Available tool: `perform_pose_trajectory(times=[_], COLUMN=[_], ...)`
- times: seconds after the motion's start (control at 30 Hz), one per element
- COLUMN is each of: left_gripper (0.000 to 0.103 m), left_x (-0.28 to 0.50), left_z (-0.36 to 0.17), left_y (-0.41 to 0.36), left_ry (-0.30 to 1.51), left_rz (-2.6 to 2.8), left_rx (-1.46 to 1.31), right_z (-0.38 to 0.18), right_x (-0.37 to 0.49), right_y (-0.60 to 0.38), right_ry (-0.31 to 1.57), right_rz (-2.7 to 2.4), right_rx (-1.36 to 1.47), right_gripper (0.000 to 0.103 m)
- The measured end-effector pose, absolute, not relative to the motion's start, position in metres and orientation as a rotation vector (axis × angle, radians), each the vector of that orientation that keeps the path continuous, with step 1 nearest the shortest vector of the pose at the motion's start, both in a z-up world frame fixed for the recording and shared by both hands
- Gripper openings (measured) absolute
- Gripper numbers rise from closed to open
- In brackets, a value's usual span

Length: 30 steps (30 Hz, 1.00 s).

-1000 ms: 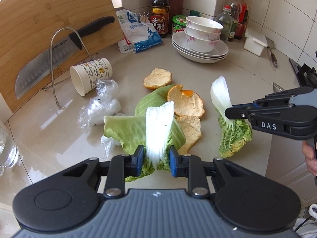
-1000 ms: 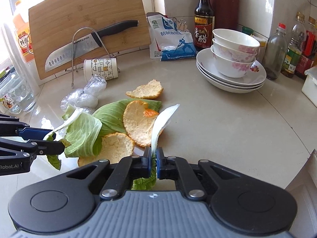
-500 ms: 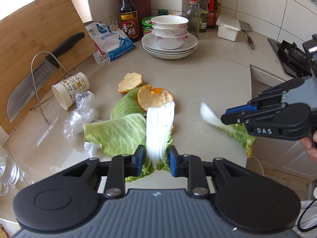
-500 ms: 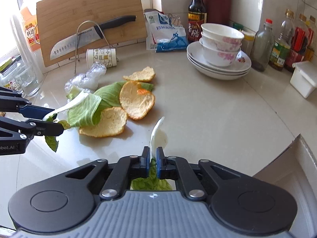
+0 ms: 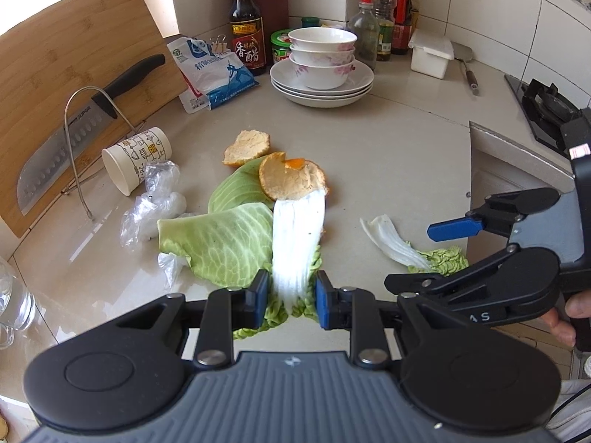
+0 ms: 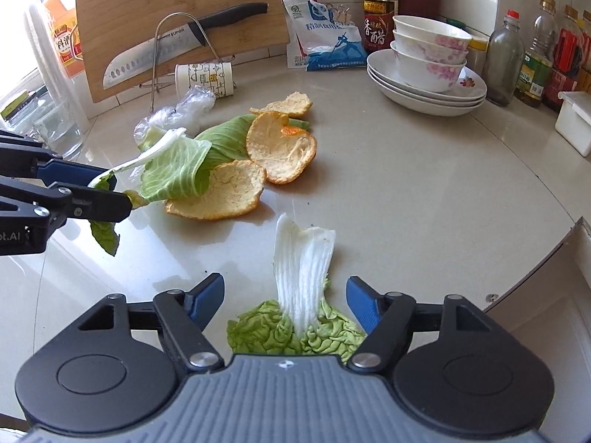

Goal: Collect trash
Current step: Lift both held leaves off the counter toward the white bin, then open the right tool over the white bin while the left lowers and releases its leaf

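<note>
My left gripper is shut on a napa cabbage leaf with a white stalk, held above the counter; it also shows in the right wrist view. My right gripper is open; a second napa cabbage leaf lies flat on the counter between its fingers, near the counter's front right edge. Green cabbage leaves, orange peels, crumpled clear plastic and a tipped paper cup lie on the counter.
A cutting board with a knife on a wire stand leans at the back left. Stacked bowls on plates, sauce bottles, a salt bag and a white box stand behind. A stove is right.
My right gripper carried its napa leaf back to the counter's front right, opened and let it go; the leaf now lies flat. My left gripper rose, still holding its leaf.
</note>
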<state>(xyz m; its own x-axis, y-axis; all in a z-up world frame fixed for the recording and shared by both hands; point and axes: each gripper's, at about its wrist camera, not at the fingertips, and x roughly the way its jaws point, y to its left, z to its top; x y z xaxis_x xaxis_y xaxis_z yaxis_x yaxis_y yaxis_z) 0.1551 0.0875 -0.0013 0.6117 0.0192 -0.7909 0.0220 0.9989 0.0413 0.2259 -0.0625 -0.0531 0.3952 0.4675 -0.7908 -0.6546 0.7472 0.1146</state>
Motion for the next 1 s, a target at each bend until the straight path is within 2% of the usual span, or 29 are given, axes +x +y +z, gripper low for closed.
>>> perform_pose_trajectory(times=[0.07, 0.2, 0.27, 0.33, 0.4, 0.5, 0.77, 1.0], left_gripper=[0.025, 0.025, 0.025, 0.025, 0.025, 0.025, 0.025, 0.025], left_x=[0.155, 0.155, 0.156, 0.156, 0.157, 0.158, 0.162, 0.171], left_z=[-0.002, -0.004, -0.006, -0.006, -0.007, -0.006, -0.002, 0.001], left_y=[0.088, 0.087, 0.087, 0.087, 0.087, 0.086, 0.072, 0.037], left_ry=[0.917, 0.924, 0.928, 0.930, 0.930, 0.929, 0.924, 0.912], left_rz=[-0.005, -0.015, -0.018, -0.025, -0.032, -0.043, -0.093, -0.200], left_rx=[0.046, 0.047, 0.051, 0.055, 0.060, 0.068, 0.110, 0.157], right_z=[-0.061, -0.069, -0.068, -0.068, -0.067, -0.064, -0.045, -0.028], right_x=[0.228, 0.229, 0.228, 0.226, 0.224, 0.224, 0.214, 0.202], right_y=[-0.061, -0.063, -0.062, -0.060, -0.061, -0.065, -0.083, -0.137], right_ry=[0.933, 0.952, 0.947, 0.933, 0.920, 0.914, 0.874, 0.867], right_rz=[0.704, 0.688, 0.685, 0.665, 0.651, 0.664, 0.641, 0.514], right_rx=[-0.231, -0.232, -0.253, -0.301, -0.347, -0.348, -0.351, -0.278], right_gripper=[0.076, 0.067, 0.058, 0.034, 0.021, 0.014, 0.013, 0.013])
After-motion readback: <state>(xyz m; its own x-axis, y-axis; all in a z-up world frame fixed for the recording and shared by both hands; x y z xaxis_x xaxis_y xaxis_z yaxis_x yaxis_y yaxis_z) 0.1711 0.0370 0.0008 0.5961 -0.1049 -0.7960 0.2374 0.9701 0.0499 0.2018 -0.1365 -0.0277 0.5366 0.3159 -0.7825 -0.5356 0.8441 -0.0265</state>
